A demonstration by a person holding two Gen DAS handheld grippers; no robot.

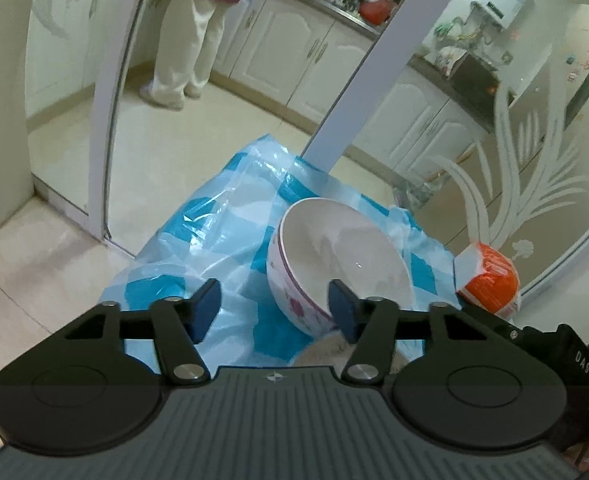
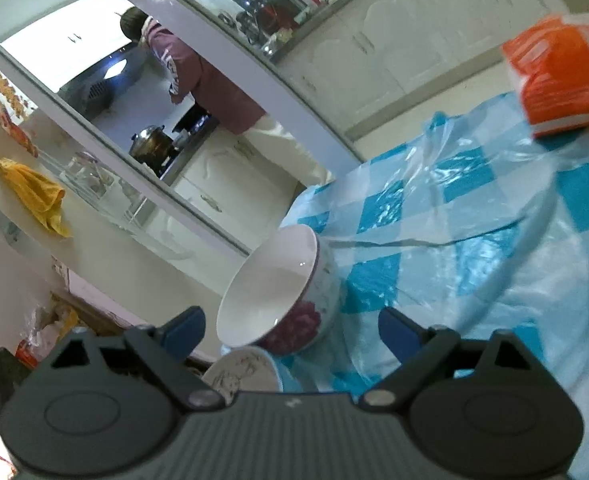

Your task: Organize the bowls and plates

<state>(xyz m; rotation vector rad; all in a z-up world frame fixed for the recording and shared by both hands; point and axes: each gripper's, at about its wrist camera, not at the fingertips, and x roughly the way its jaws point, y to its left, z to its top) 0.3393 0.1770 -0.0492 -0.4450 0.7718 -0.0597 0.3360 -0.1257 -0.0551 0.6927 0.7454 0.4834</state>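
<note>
**Both grippers spread near the flowered bowl**

Your left gripper (image 1: 274, 312) hangs above the table with its jaws spread wide and nothing pinched between them. Its left blue pad (image 1: 206, 310) sits over the blue-and-white checked plastic cloth (image 1: 198, 232); its right pad overlaps the near rim of the flowered bowl (image 1: 334, 264) in that view, though you cannot tell whether it touches. That bowl is white inside with a purple rim and pink flowers on its outer wall, and it stands tilted on the cloth. Just under it, close to the gripper body, shows the rim of a second bowl (image 1: 326, 354) with a dark line drawing. To the right, at the table edge, lies an orange-and-white packet (image 1: 490, 276).

Your right gripper (image 2: 290, 332) is also spread open and holds nothing. From its view, the flowered bowl (image 2: 278, 292) sits between the two pads, tipped with its mouth toward the left, apart from both. The drawn bowl (image 2: 242, 372) lies just below it, against the gripper body. Farther right, the checked cloth (image 2: 474, 208) covers the table, with the orange packet (image 2: 558, 76) at the far corner.
</note>
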